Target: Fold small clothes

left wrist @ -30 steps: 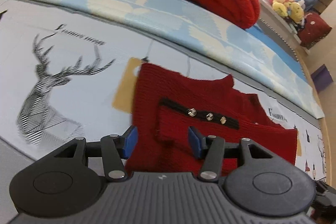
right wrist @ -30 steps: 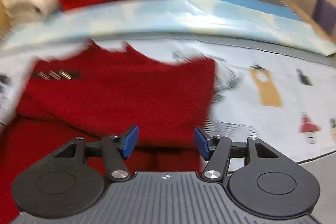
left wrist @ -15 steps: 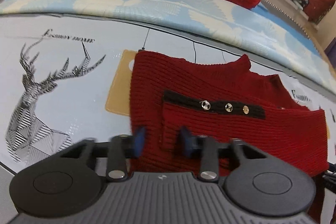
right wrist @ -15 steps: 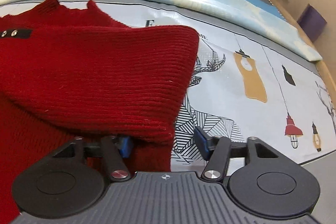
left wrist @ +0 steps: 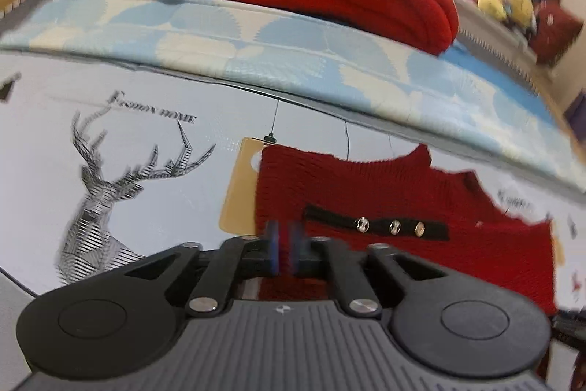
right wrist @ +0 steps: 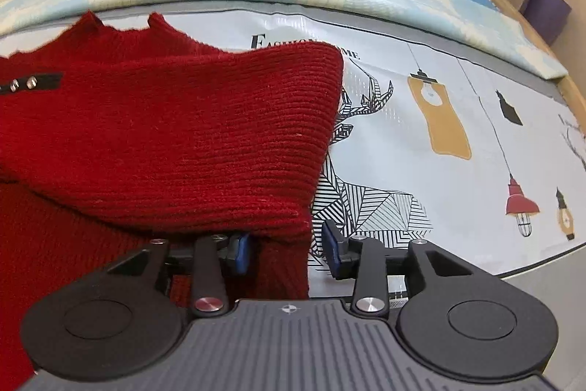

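The dark red ribbed knit sweater (left wrist: 403,266) lies on the pale deer-printed surface (left wrist: 146,134), at about 4 o'clock from the middle of the left wrist view, its black strip of three metal buttons (left wrist: 388,226) facing up. One side is already doubled over the body. In the right wrist view that folded flap fills the span from 9 o'clock to the centre

The left hand-held gripper (left wrist: 284,244) has its blue pads drawn almost together on the sweater's near-left edge. The view is blurred, but it looks clamped on the knit. The right hand-held gripper (right wrist: 285,248) has its jaws opening, with the near-right corner of the fold between them. Its 3 o'clock pad stands clear of the cloth, so nothing is gripped there

The step looks like taking both near corners to carry the hem up toward the collar at 12 o'clock. To do it well, the right side should bite every layer of the thick knit before any lift. Both corners should then rise level and travel together, so the fold stays square and the flap does not slide open
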### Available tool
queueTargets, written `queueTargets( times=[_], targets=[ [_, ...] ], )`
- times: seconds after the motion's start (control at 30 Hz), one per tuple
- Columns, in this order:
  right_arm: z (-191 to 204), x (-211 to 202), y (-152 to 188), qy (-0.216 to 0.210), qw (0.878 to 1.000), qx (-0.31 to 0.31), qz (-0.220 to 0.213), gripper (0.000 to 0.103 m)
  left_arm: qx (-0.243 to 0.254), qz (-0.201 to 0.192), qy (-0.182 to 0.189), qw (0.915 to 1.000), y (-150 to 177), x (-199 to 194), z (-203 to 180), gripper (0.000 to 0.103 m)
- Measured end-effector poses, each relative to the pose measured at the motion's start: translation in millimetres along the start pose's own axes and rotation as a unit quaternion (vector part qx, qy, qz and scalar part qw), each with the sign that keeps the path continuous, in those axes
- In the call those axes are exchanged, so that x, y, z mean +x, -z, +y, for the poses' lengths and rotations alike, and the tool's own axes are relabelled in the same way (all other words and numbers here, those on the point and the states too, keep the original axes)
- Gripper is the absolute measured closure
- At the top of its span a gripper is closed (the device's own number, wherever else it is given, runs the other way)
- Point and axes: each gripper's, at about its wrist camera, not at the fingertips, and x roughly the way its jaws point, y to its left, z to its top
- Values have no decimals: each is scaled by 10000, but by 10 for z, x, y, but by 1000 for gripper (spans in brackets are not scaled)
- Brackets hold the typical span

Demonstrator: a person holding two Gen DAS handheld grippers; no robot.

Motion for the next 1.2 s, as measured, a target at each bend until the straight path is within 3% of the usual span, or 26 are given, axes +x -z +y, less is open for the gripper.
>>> queueTargets(
  times=[0.03,0.07,0.13,0.17,0.23,0.33,0.5,0.57,0.63,0.83,1.0,1.07,1.13,1.17,1.2],
  targets=[
    [3,-25,-2,-17,10000,35,-14,60,-77,-24,55,10000,29,75,23,39],
    [13,-50,-1,-43,10000,57,-36,60,-81,-77,66,9999,77,139,28,26],
    [39,-80,6,-78,9999,44,-68,59,158,8,9,9999,199,302,-20,27],
    [56,-91,10,-84,9999,16,-78,59,301,86,6,9995,251,365,-57,32],
    [83,-102,14,-62,9999,-56,-95,58,609,100,92,9980,359,434,-149,52],
    [76,-121,9,-87,9999,-28,-111,58,1124,-4,-196,9935,402,410,-259,77],
    [75,-275,-35,-143,9991,-38,-394,58,622,157,-86,9979,218,234,-136,87],
    [83,-351,-43,-186,9987,-78,-470,58,607,115,-223,9978,163,126,-144,98],
    [80,-429,-57,-231,9982,-131,-539,58,640,44,-370,9973,126,-13,-162,103],
    [-39,-562,-118,-97,9979,74,-628,58,793,-49,-488,9956,64,-240,-167,101],
    [-63,-631,-162,-149,9921,469,-1153,58,1071,-93,-76,9942,178,-131,-245,91],
    [-30,-599,-177,-245,9905,490,-1259,54,1160,48,33,9932,285,8,-261,77],
    [27,-429,-154,-168,9943,374,-984,51,1236,545,-219,9906,432,264,-225,75],
    [49,-272,-116,-40,9980,281,-573,51,1319,721,-411,9878,500,354,-202,63],
    [48,-149,-66,36,9994,248,-251,51,1376,669,-480,9871,528,364,-189,59]
  ],
)
